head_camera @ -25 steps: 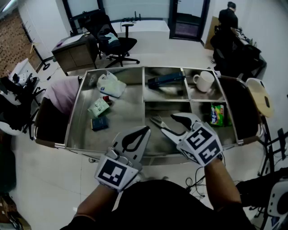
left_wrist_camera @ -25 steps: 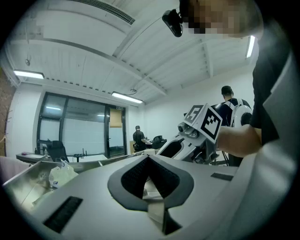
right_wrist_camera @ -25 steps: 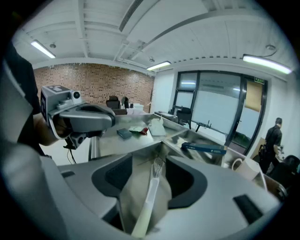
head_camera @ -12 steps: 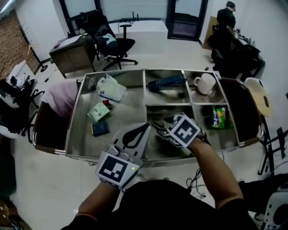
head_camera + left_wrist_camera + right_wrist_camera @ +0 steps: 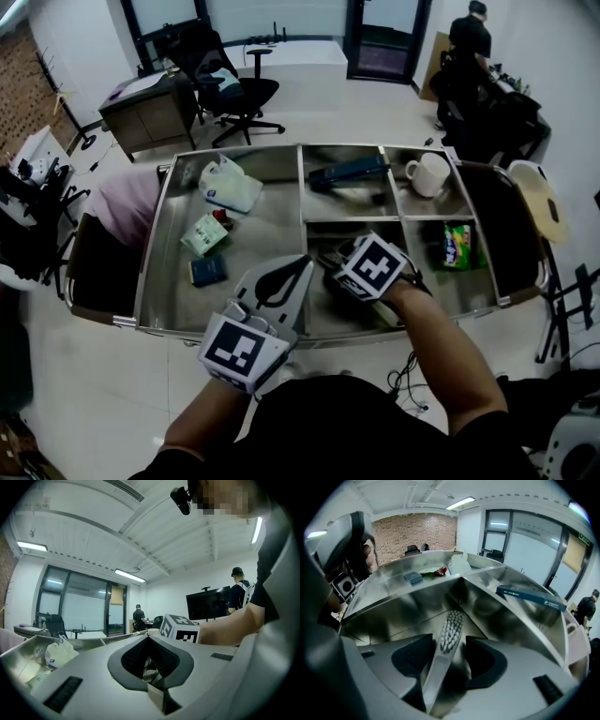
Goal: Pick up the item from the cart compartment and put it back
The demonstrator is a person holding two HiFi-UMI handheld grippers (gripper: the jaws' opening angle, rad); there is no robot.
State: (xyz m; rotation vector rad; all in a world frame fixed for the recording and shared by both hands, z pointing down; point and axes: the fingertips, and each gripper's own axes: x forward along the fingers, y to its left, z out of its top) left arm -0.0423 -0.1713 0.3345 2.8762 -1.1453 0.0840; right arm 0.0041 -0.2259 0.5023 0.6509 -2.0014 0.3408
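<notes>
A toothbrush (image 5: 450, 630) with pale bristles lies on the steel floor of the cart's (image 5: 239, 150) near middle compartment. In the right gripper view my right gripper (image 5: 449, 644) is low in that compartment. It is open, one jaw on each side of the handle, with narrow gaps showing. From the head view the right gripper (image 5: 342, 272) is mostly hidden under its own marker cube, and only the toothbrush's (image 5: 325, 256) end shows. My left gripper (image 5: 302, 270) hovers over the cart's near rim, shut with nothing in it. The left gripper view shows the left gripper's (image 5: 147, 637) tips meeting.
A dark blue box (image 5: 347, 171) lies in the far middle compartment and a white mug (image 5: 427, 172) in the far right one. A green packet (image 5: 455, 241) is at near right. The large left compartment holds a white bag (image 5: 230, 183), a green pack (image 5: 204, 232) and a small blue item (image 5: 207, 269).
My right gripper has swung left and dropped into the near middle compartment, and its jaws now straddle the toothbrush. The left gripper has barely moved.
</notes>
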